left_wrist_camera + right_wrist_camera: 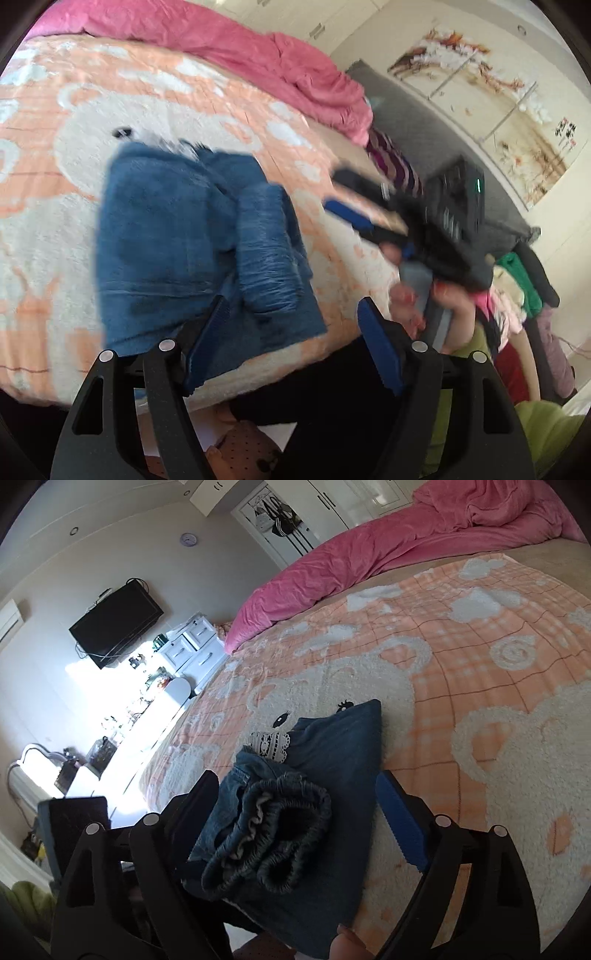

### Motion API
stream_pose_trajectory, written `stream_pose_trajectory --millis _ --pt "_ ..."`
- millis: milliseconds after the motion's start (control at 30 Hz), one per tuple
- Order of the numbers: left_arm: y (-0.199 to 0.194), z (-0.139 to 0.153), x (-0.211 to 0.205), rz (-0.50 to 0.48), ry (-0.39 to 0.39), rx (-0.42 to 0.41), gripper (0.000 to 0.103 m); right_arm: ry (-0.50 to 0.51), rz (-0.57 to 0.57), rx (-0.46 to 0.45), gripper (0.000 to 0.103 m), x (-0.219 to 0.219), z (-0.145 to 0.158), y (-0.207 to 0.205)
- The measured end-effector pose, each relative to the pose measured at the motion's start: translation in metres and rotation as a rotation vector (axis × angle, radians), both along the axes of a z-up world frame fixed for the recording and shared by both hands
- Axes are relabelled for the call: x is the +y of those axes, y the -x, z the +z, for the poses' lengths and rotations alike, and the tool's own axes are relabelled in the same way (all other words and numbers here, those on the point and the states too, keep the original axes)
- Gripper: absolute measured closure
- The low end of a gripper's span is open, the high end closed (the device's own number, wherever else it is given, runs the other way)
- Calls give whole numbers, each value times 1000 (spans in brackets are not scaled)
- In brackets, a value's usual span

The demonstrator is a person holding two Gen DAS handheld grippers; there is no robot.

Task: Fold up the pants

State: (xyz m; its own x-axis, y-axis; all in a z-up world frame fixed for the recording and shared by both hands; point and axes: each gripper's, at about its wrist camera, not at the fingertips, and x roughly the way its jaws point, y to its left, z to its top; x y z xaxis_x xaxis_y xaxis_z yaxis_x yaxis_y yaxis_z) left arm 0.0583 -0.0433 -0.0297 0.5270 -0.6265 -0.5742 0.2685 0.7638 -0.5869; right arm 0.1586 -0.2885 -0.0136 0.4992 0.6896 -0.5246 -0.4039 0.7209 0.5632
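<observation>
L gripper [291,325] spread wide, pinching nothing, hangs over the near edge of the folded pants [192,251] at 6 o'clock in its view. R gripper [299,805] also wide apart; elastic waistband [273,834] bunched between the fingers, contact unclear. Pants lie on the orange-white blanket [480,657] w/ pink duvet [369,557] at 12. L view motion-blurred; R gripper body there at 3 o'clock is smeared, hand half hidden
</observation>
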Motion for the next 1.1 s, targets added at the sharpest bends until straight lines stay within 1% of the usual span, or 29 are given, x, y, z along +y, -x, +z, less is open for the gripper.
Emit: stream_pose_trajectory --millis 100,133,200,233,267,300,367,500,567,633,667,733,767,800,867,933,1033,1100 --pt "8 10 24 73 -23 -31 31 68 -8 -41 22 10 6 17" --pt "10 13 32 104 -44 -36 28 80 3 -55 22 16 9 22" --pt "11 17 50 177 -103 -45 28 124 31 -96 22 33 17 35" --pt "11 19 57 205 -124 -50 28 155 52 -109 22 41 19 40" --pt "10 20 65 238 -151 -50 28 214 70 -120 22 55 20 44" --pt "9 21 71 263 -179 -48 28 255 87 -132 22 65 20 46" --pt "7 26 78 286 -204 -47 28 304 106 -138 22 77 16 49" --pt "-4 34 83 266 -225 -45 28 340 129 -124 22 90 5 51" --pt "-15 36 77 229 -247 -47 30 356 142 -134 26 93 2 53" --pt "-28 40 67 192 -282 -47 37 372 142 -130 34 94 0 54" --pt "-34 39 63 170 -286 -43 42 375 146 -135 38 93 0 56" --pt "-47 36 55 128 -293 -28 57 377 138 -145 44 91 3 61" --pt "-56 36 50 105 -307 -21 61 368 138 -144 49 88 4 63" --pt "-63 35 45 81 -323 -23 63 353 140 -144 53 85 6 65" --pt "-76 32 38 50 -352 -24 66 333 140 -143 56 82 9 70" --pt "-88 29 35 23 -363 -11 66 325 163 -145 57 84 12 76" --pt "-101 18 31 0 -374 2 66 369 185 -134 57 95 10 82" --pt "-104 6 32 -1 -349 6 66 414 189 -109 59 105 3 81"
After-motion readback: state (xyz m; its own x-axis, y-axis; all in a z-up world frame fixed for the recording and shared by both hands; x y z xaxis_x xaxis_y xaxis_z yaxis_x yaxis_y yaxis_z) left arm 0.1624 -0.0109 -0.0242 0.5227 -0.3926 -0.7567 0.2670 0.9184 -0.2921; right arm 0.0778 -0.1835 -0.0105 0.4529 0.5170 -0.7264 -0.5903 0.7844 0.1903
